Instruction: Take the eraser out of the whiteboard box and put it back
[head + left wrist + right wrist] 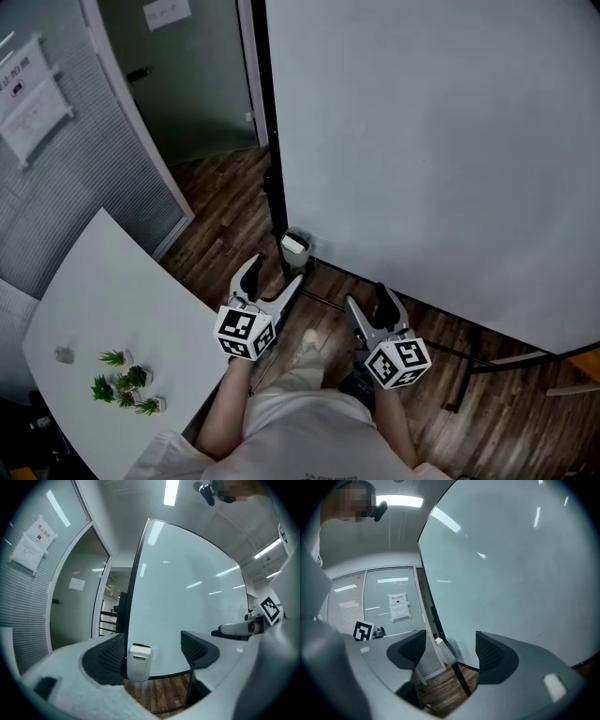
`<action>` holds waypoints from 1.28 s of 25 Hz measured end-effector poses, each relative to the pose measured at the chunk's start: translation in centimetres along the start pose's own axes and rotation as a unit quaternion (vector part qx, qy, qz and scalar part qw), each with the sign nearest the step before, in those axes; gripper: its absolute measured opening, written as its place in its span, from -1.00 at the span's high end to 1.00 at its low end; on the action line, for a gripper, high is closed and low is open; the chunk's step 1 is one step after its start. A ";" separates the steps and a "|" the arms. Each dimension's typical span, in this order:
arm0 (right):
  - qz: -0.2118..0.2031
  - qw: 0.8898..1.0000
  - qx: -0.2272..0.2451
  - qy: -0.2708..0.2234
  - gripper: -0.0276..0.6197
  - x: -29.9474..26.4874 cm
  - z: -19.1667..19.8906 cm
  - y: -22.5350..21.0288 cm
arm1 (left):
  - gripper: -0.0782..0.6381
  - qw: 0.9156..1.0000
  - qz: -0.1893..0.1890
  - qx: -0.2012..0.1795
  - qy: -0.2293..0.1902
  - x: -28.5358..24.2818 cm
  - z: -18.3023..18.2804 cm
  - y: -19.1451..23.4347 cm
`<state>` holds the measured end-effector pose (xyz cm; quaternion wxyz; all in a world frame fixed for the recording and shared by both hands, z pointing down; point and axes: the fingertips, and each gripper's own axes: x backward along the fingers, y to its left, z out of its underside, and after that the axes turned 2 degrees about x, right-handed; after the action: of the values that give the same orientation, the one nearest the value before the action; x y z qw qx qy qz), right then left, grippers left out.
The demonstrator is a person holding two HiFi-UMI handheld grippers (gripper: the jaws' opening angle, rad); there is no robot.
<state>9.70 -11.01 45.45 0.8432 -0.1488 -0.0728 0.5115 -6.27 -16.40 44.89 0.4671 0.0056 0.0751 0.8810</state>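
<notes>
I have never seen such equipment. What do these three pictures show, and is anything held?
A person stands at a whiteboard, holding a two-jaw tool in each hand. One picture comes from a camera on the head, looking down; the other two come from cameras on the tools. The left tool and right tool are both open and hold nothing. A small white box sits at the whiteboard's lower corner, ahead of the left tool. A white table at the left carries small plants.
</notes>
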 end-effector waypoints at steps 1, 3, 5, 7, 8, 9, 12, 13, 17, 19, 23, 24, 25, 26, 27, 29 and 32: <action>-0.002 1.000 0.000 0.002 -0.11 -0.3 0.1 0.0 | -0.25 1.000 0.000 0.000 0.000 -0.2 0.0 0.2; -0.007 1.000 0.000 0.008 -0.11 -1.0 0.4 0.2 | -0.25 1.000 -0.001 0.001 0.002 -0.6 0.2 0.6; -0.011 1.000 0.006 0.014 -0.11 -1.6 0.6 0.4 | -0.24 1.000 -0.001 0.002 0.003 -1.1 0.3 0.8; -0.014 1.000 0.012 0.017 -0.11 -2.1 0.6 0.5 | -0.24 1.000 0.000 0.000 0.004 -1.6 0.3 0.9; -0.015 1.000 0.011 0.018 -0.11 -2.4 0.6 0.4 | -0.24 1.000 0.001 -0.001 0.006 -1.9 0.4 1.0; -0.016 1.000 0.010 0.020 -0.11 -2.6 0.7 0.2 | -0.24 1.000 0.002 -0.002 0.008 -2.2 0.5 1.1; -0.017 1.000 0.005 0.023 -0.11 -3.3 0.9 -0.2 | -0.24 1.000 0.004 -0.001 0.015 -3.0 0.9 1.3; -0.017 1.000 0.004 0.025 -0.11 -3.6 0.9 -0.3 | -0.24 1.000 0.004 -0.001 0.017 -3.3 1.0 1.4; -0.019 0.999 0.005 0.035 -0.11 -4.5 1.2 -0.9 | -0.24 1.000 0.004 0.000 0.024 -4.6 1.4 1.9; -0.019 0.999 0.003 0.040 -0.11 -4.9 1.4 -1.3 | -0.23 1.000 0.004 -0.001 0.027 -5.2 1.7 2.1; -0.031 0.998 0.008 0.049 -0.11 -5.7 1.9 -1.6 | -0.22 0.999 0.002 -0.001 0.035 -6.4 2.5 2.7; -0.035 0.998 0.012 0.051 -0.11 -5.9 2.0 -1.5 | -0.22 0.999 0.001 0.001 0.037 -6.7 2.7 2.8; -0.037 0.998 0.017 0.053 -0.11 -6.0 2.0 -1.5 | -0.22 0.999 0.001 0.002 0.039 -6.9 2.8 2.9; -0.037 0.998 0.020 0.055 -0.11 -6.2 2.1 -1.6 | -0.21 0.999 0.000 0.004 0.039 -7.1 2.9 3.0; -0.037 0.997 0.022 0.057 -0.11 -6.3 2.2 -1.8 | -0.21 0.999 0.000 0.004 0.039 -7.4 3.0 3.0; -0.036 0.997 0.021 0.059 -0.11 -6.6 2.3 -2.2 | -0.21 0.999 0.001 0.002 0.042 -7.8 3.2 3.0; -0.035 0.997 0.018 0.060 -0.11 -7.0 2.4 -2.6 | -0.21 0.999 0.002 -0.001 0.046 -8.3 3.5 3.3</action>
<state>7.96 -17.93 48.76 0.8660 -0.1618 -0.0178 0.4727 -3.98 -24.62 49.30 0.4614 -0.0356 0.0959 0.8813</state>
